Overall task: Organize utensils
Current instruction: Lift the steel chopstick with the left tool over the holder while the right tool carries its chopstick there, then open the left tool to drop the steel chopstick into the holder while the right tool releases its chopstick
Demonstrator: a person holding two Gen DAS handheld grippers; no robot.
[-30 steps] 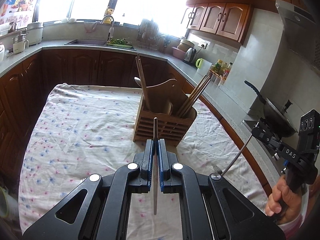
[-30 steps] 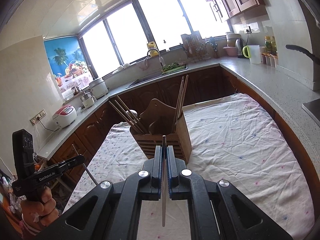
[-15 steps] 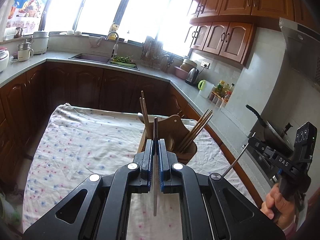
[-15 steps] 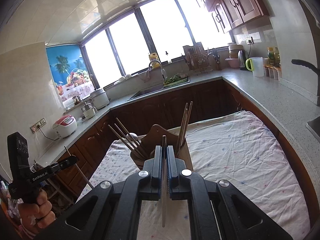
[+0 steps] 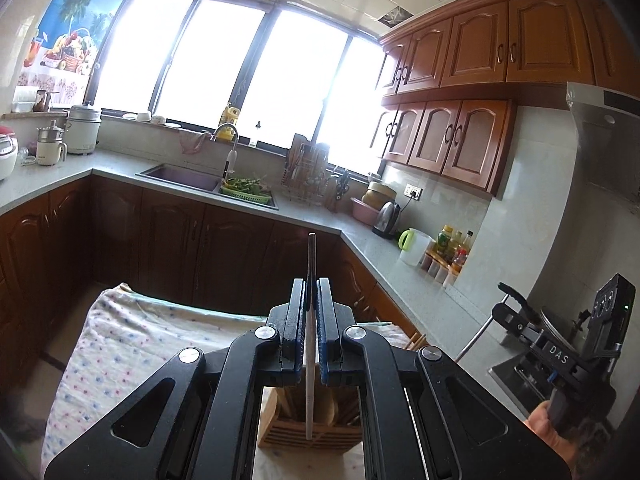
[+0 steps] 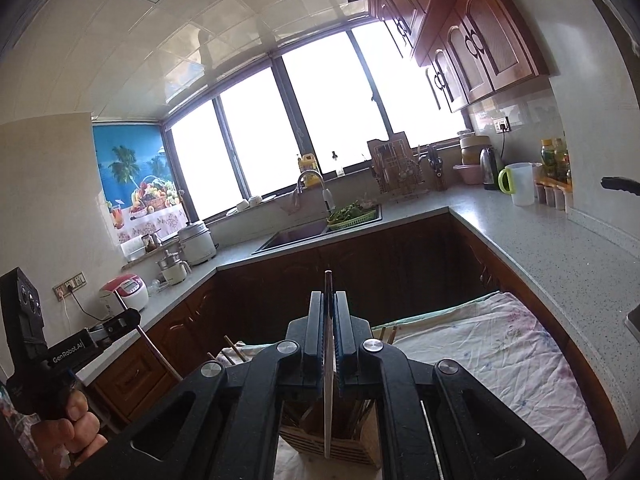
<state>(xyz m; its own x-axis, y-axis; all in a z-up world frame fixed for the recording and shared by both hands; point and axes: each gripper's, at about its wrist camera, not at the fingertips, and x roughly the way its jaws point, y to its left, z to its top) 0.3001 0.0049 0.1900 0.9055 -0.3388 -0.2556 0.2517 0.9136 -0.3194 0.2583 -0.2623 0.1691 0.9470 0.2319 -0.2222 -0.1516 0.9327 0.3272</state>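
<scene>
My left gripper point(image 5: 311, 284) is shut on a slim utensil point(image 5: 309, 380), seen edge-on, with its dark end poking up past the jaws. In the right wrist view the left gripper point(image 6: 130, 316) appears at the left in a person's hand, the thin rod slanting down from it. My right gripper point(image 6: 329, 296) is shut on a fork point(image 6: 328, 400), also edge-on. From the left wrist view the right gripper point(image 5: 506, 308) holds that metal handle slanting down. A slatted wooden utensil holder point(image 5: 304, 428) point(image 6: 344, 444) with chopsticks point(image 6: 232, 350) stands below both grippers, mostly hidden by them.
The holder stands on a table with a floral cloth point(image 5: 120, 340) point(image 6: 500, 352). Grey counters wrap around it, with a sink point(image 5: 180, 176), a kettle point(image 5: 388, 216), a white jug point(image 6: 520, 184), bottles and rice cookers point(image 6: 124, 296). A pan handle point(image 6: 618, 184) juts in at the right.
Both grippers have risen and tilted upward with their utensils still held. The holder and table have slid to the bottom of both views, and windows and cabinets now fill them.
</scene>
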